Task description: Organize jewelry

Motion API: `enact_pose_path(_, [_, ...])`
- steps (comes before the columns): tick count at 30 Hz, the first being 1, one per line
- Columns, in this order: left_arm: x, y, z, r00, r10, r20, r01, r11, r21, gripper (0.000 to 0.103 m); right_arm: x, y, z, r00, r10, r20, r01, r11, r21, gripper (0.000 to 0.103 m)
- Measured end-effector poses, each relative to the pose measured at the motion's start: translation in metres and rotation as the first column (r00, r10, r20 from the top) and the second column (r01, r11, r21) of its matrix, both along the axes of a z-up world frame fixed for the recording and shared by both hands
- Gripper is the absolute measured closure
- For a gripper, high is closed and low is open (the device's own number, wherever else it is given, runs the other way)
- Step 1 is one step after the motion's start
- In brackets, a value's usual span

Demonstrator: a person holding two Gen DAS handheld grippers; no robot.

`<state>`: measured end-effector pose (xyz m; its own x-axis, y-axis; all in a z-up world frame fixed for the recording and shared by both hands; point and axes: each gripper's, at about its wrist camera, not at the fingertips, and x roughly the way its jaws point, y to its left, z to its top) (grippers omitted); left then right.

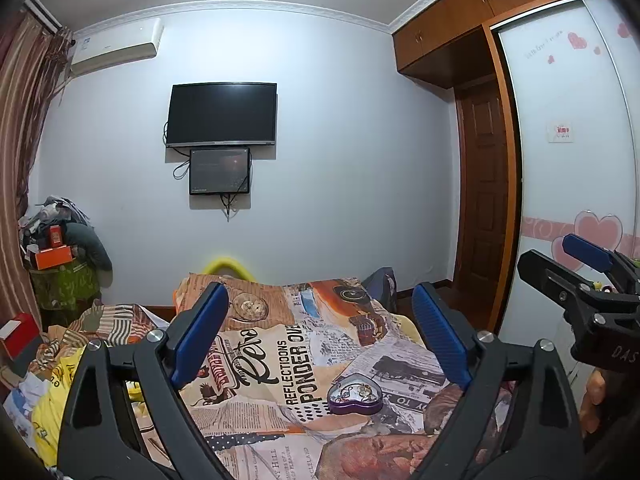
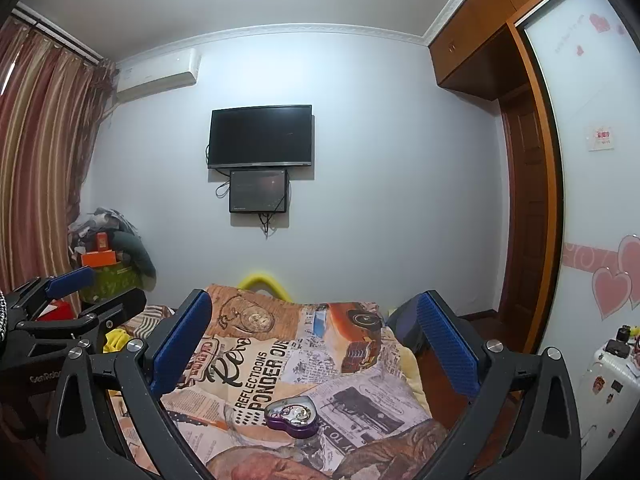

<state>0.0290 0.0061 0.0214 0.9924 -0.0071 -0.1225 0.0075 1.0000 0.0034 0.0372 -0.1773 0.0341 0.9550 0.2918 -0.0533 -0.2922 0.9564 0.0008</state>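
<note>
A purple heart-shaped jewelry box (image 1: pixel 355 397) lies open on the printed bedspread (image 1: pixel 280 356), with tangled chains and a gold piece inside. It also shows in the right wrist view (image 2: pixel 293 416). My left gripper (image 1: pixel 320 304) is open and empty, held above the bed short of the box. My right gripper (image 2: pixel 316 312) is open and empty, also above the bed with the box below and between its fingers. The right gripper shows at the right edge of the left wrist view (image 1: pixel 560 276). The left gripper shows at the left of the right wrist view (image 2: pixel 80 292).
A wall with a TV (image 1: pixel 221 114) and a small screen (image 1: pixel 219 171) faces me. Clutter and an orange box (image 1: pixel 54 258) pile at the left by the curtain (image 2: pixel 36 168). A wardrobe (image 1: pixel 568 140) and door (image 1: pixel 482 184) stand right. A white cabinet (image 2: pixel 608 380) holds small items.
</note>
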Motion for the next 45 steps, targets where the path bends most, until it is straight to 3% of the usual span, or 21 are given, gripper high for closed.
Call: enact_pose_path(45, [0.006, 0.001, -0.006, 1.000, 0.003, -0.029, -0.005, 0.999, -0.039, 0.001, -0.004, -0.010, -0.006, 0.999, 0.009, -0.045, -0.008, 1.000, 0.006, 0.001])
